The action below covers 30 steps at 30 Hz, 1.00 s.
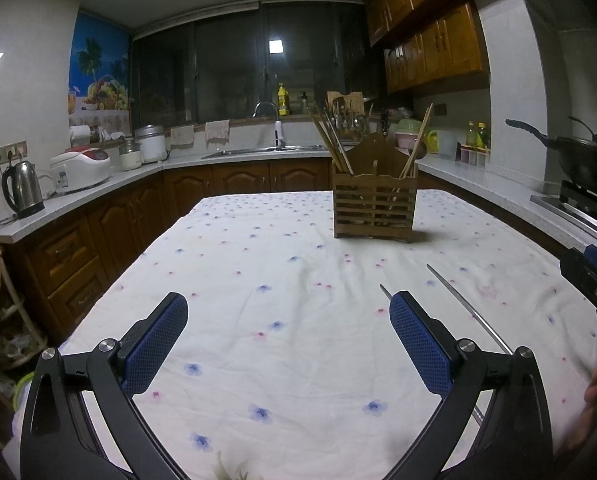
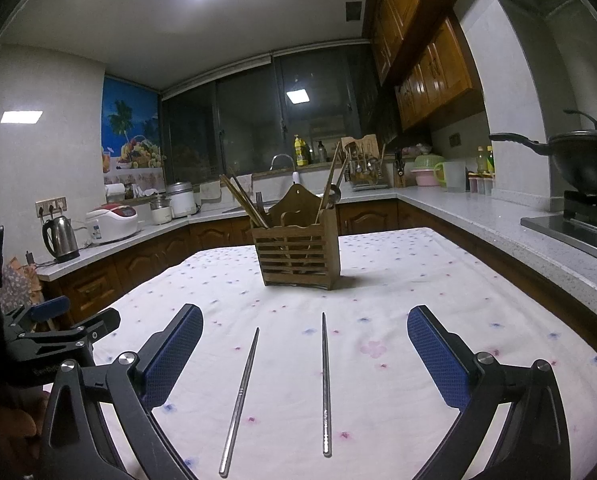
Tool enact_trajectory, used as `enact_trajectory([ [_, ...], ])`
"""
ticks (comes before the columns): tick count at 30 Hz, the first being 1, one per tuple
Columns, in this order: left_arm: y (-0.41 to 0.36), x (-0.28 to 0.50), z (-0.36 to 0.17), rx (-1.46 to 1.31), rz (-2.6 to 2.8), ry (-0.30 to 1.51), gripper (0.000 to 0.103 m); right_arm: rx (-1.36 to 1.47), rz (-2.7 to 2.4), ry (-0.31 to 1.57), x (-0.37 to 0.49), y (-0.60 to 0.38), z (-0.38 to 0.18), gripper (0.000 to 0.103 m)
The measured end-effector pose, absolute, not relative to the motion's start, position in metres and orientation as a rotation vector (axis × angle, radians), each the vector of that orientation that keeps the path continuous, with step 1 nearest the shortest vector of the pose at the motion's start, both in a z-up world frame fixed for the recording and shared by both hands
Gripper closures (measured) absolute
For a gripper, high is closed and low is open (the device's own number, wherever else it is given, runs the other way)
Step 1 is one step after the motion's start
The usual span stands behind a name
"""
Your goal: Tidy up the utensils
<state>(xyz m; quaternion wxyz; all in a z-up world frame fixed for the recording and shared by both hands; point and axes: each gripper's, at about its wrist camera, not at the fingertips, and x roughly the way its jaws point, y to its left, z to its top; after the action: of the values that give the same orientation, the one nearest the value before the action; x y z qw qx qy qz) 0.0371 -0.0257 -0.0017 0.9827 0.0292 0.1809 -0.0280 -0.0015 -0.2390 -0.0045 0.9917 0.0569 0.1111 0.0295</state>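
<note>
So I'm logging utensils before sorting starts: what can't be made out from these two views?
- Left wrist view: the two metal chopsticks are partly hidden behind the left gripper frame.
- Both views: the slatted wooden utensil holder hides the lower ends of its wooden chopsticks; what else sits inside is too dark to tell.
- Left wrist view: the right gripper is cut off by the edge.

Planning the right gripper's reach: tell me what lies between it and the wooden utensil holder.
In the right wrist view, two metal chopsticks lie on the floral tablecloth before the open right gripper; beyond their tips, bare cloth runs to the wooden utensil holder.
</note>
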Motion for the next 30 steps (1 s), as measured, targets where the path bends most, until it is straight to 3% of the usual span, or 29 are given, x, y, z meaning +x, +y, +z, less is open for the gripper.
enact_trajectory([
  [30, -0.022, 0.051, -0.003, 0.048, -0.080, 0.400, 0.000, 0.138, 0.064, 0.269, 0.009, -0.231, -0.006, 0.000],
])
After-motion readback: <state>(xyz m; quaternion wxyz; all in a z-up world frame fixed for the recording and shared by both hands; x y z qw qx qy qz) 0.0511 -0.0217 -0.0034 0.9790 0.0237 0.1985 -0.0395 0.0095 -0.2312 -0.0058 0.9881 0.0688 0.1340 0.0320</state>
